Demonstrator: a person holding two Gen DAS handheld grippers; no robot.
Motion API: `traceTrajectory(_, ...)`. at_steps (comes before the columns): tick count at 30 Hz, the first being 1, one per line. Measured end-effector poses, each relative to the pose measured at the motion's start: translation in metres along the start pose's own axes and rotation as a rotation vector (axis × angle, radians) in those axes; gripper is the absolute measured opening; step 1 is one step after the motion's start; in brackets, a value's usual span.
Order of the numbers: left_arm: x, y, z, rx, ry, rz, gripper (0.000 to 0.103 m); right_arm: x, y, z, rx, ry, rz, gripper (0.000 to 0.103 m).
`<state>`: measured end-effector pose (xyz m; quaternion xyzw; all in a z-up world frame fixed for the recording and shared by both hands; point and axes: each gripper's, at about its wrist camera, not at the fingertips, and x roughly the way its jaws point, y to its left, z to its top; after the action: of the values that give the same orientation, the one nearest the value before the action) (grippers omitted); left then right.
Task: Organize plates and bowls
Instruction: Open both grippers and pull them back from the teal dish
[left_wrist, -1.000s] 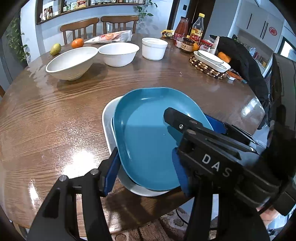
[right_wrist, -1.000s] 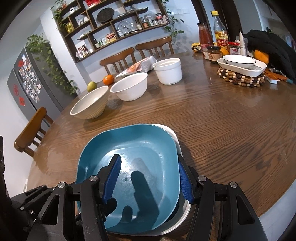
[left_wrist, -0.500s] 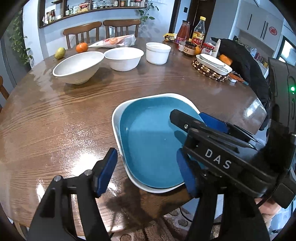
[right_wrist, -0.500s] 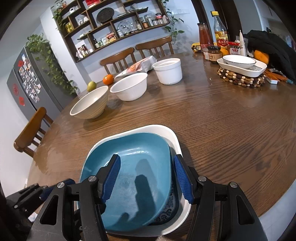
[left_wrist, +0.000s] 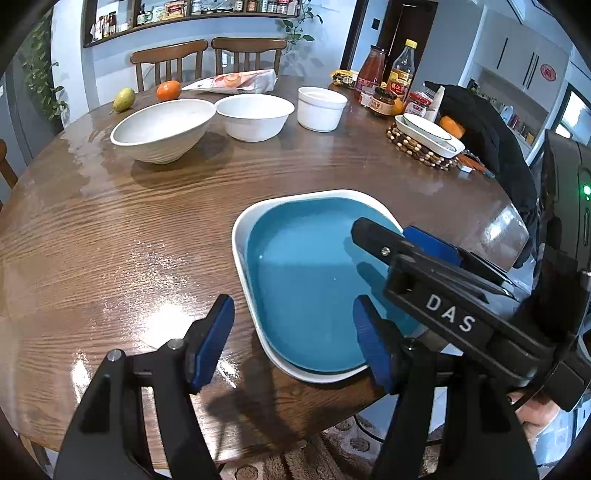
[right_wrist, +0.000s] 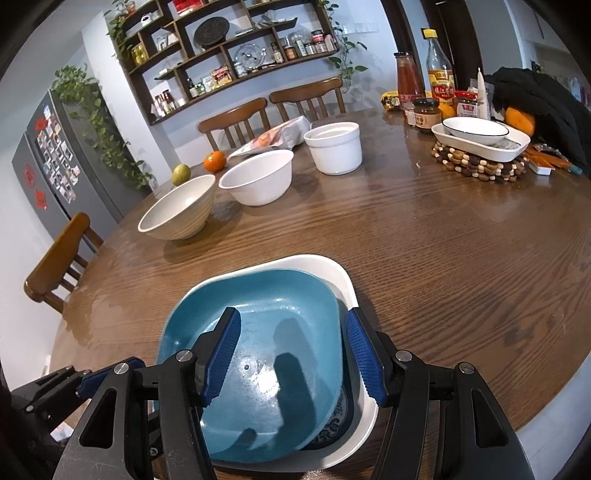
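Both jaws apart over blue plate (left_wrist: 306, 280)

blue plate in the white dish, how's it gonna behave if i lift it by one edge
The blue plate looks like glazed ceramic: probably stiff, fairly heavy, and breakable. Its glossy surface may be slippery. It sits tilted inside the white dish, so it may slide or rock when lifted.

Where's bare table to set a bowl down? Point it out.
Bare wood runs across the table between the three white bowls and the blue plate nested in the white plate. The far right is crowded: trivet, jars.
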<state>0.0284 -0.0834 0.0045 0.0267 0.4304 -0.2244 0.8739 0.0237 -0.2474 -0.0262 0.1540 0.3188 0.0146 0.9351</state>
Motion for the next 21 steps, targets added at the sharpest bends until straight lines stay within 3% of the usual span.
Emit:
traceTrajectory(14, -0.007, 0.009, 0.000, -0.039, -0.015, -0.019, 0.067, -0.010, -0.004, 0.003, -0.004, -0.027, -0.034, 0.062)
traceTrajectory(21, -0.018, 0.020, 0.001, -0.092, -0.051, -0.036, 0.073, -0.013, 0.000, 0.000, -0.021, -0.033, -0.045, 0.062)
